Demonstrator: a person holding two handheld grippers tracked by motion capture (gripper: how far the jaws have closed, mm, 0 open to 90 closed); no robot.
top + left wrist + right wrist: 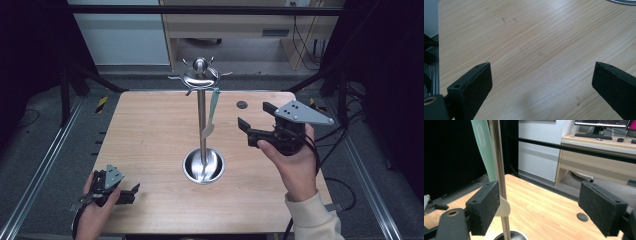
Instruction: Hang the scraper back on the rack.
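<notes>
Right claw (252, 123), wide open and empty, faces the upright-hanging green utensil (213, 112) just left; left claw (129, 192) rests open, farther off.

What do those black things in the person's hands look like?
Each gripper, left and right, is black with two flat rectangular jaws and a grey three-cornered plate on top. A black cable trails from the right one. A cream sleeve covers the right forearm.

A wooden desk (596, 150) stands beyond the surface (150, 135). A monitor (601, 123) and keyboard (594, 136) sit on it.
</notes>
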